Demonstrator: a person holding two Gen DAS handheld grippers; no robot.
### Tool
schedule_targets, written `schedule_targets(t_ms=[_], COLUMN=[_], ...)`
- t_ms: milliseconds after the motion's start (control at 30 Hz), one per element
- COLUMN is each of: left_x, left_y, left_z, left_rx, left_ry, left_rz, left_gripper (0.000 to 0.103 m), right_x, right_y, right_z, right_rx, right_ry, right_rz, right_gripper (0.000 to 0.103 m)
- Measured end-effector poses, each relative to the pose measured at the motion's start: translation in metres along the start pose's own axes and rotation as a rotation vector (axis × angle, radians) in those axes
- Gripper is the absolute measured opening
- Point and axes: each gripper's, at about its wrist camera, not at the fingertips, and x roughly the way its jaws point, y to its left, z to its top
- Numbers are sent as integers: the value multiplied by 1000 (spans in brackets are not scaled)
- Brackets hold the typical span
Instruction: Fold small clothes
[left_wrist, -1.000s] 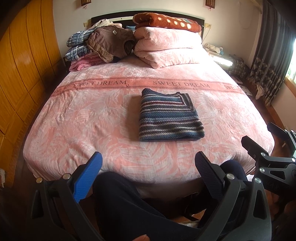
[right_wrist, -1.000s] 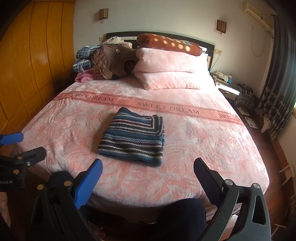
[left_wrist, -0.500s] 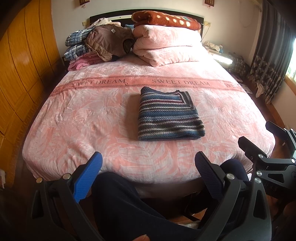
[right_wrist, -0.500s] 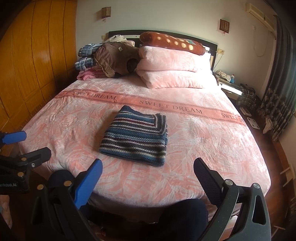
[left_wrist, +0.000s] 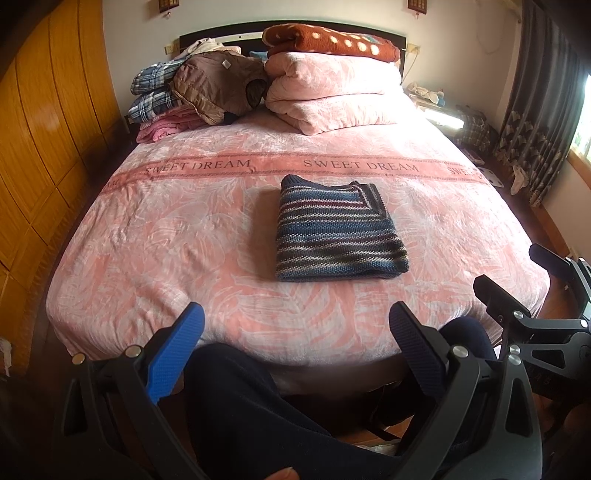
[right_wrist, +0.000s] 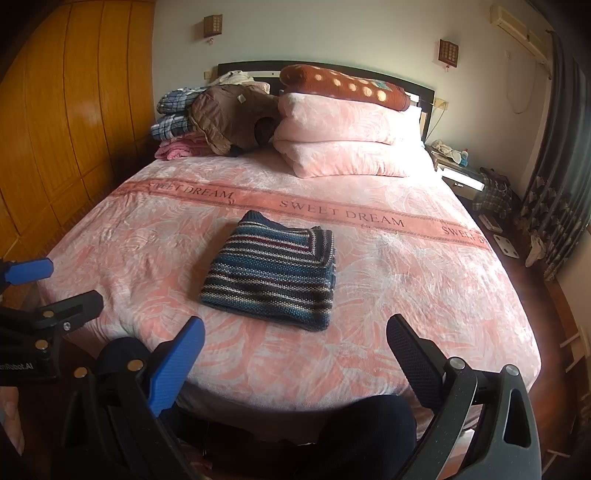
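Observation:
A striped blue, grey and maroon knit sweater (left_wrist: 334, 232) (right_wrist: 275, 275) lies folded into a neat rectangle in the middle of the pink bed (left_wrist: 147, 236) (right_wrist: 424, 295). My left gripper (left_wrist: 295, 325) hangs open below the bed's front edge, above the person's dark trouser legs, with nothing between its fingers. My right gripper (right_wrist: 295, 338) is open too, held back from the foot of the bed, empty. Each gripper shows in the other's view: the right gripper (left_wrist: 517, 284) at the right edge, the left gripper (right_wrist: 55, 284) at the left edge.
Pink pillows (left_wrist: 332, 92) with a brown dotted blanket (right_wrist: 343, 86) and a heap of plaid and brown clothes (left_wrist: 207, 86) lie at the headboard. A wooden wardrobe (left_wrist: 40, 129) runs along the left. A nightstand (right_wrist: 461, 177) and dark curtains (right_wrist: 565, 147) stand at the right.
Both views have tilted slightly, so the bed and sweater sit a little lower in frame. The grippers stay open and the sweater has not moved.

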Motion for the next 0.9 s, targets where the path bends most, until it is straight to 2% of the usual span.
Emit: schedule_targets(t_ms=[900], left_x=[-6], left_y=[-1], left_z=[2], left_rx=[-2], left_ry=[-11], left_rz=[4], left_gripper=[99], right_x=[-8], right_y=[3], right_z=[4], right_rx=[-6], right_ry=[-6], right_rz=[-4], right_gripper=[99])
